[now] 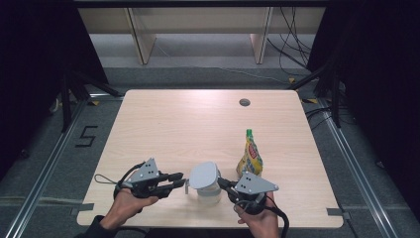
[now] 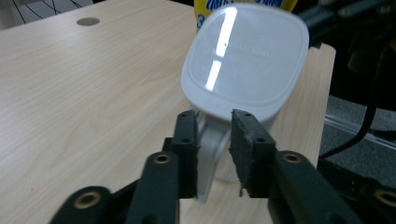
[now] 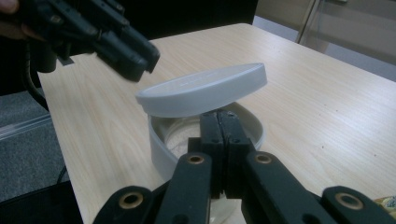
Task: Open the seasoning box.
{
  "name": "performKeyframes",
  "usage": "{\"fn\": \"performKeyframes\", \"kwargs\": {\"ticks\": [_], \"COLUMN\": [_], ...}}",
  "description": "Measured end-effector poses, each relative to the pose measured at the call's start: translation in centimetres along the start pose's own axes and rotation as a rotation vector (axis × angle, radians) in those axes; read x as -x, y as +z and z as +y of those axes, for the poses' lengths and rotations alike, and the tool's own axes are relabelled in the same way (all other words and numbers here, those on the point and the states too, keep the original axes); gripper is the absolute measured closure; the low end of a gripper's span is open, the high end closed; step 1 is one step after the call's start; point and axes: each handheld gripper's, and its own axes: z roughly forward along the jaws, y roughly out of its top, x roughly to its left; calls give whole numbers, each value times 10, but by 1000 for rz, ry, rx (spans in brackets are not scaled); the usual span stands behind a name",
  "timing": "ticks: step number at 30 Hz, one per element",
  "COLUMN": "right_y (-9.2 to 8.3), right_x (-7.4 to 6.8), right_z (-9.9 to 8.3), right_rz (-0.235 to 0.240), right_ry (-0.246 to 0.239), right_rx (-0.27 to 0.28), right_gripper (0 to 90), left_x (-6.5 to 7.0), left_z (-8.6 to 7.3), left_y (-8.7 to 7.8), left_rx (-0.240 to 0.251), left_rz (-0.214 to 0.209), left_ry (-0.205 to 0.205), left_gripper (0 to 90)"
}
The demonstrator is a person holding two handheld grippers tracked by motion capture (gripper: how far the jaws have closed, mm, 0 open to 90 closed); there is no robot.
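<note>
A squat white plastic container [image 1: 206,191] with a smooth, glossy, rounded-square lid [image 1: 203,175] tilted open sits at the pale woodgrain counter's [image 1: 173,124] near edge, its handle between the left tongs' [image 1: 178,180] slightly parted pads, its rim pinched by the shut right tongs [image 1: 221,184].

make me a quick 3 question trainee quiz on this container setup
1. True or false: the white lid lies flat and fully closed on the container.
2. What stands on the table just behind the right gripper? A) yellow pouch B) glass bottle C) metal can
3. Which part of the container sits between the left gripper pads?

Key:
1. False; it is tilted up, and the inside shows.
2. A, the yellow pouch with a green cap.
3. Its white handle.
</note>
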Motion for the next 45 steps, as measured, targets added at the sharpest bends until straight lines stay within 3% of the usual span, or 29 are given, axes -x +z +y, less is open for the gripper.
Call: {"fn": "performKeyframes", "kwargs": {"ticks": [1,2,6,7,9,14,16,17,19,23,24,27,28,29,30,33,37,42,45], "right_y": [2,1,2,2,4,6,9,9,10,13,13,17,18,20,21,27,29,17,0], "right_x": [0,1,-2,-2,-4,-7,-10,-11,-12,-17,-18,-22,-21,-23,-24,-31,-36,-32,-28], "right_z": [1,2,4,5,7,14,18,19,20,27,28,31,32,33,34,37,38,34,21], "right_rz": [4,-8,-1,5,0,10,8,18,14,19,18,18,17,28,29,47,53,33,2], "right_ry": [1,-23,-20,-23,-27,-38,-45,-46,-53,-82,-82,-91,-112,-92,-93,-105,-120,-111,-109], "right_rx": [17,17,9,2,4,7,22,18,19,18,17,19,27,20,22,23,23,40,21], "right_gripper": [900,900,900,900,900,900,900,900,900,900,900,900,900,900,900,900,900,868,832], "left_x": [2,0,2,0,2,6,7,7,9,11,11,12,11,10,11,10,11,11,11], "left_z": [-3,-7,-25,-27,-35,-48,-52,-54,-58,-61,-61,-60,-59,-60,-60,-61,-61,-61,-61], "left_y": [-1,-4,-9,-10,-11,-14,-14,-15,-14,-17,-17,-16,-17,-17,-16,-16,-15,-16,-17], "left_rx": [-1,-15,-40,-45,-51,-91,-109,-118,-93,-139,-152,-126,-140,-156,-137,-160,-140,-140,-171], "left_rz": [-1,-12,25,32,56,96,106,112,130,187,199,199,199,201,191,212,202,207,213], "left_ry": [-30,7,-15,0,-41,-32,-62,-65,-92,-101,-96,-103,-102,-93,-110,-95,-109,-100,-67], "left_gripper": [670,650,536,511,487,368,299,292,280,223,221,222,222,222,222,221,221,221,220]}}
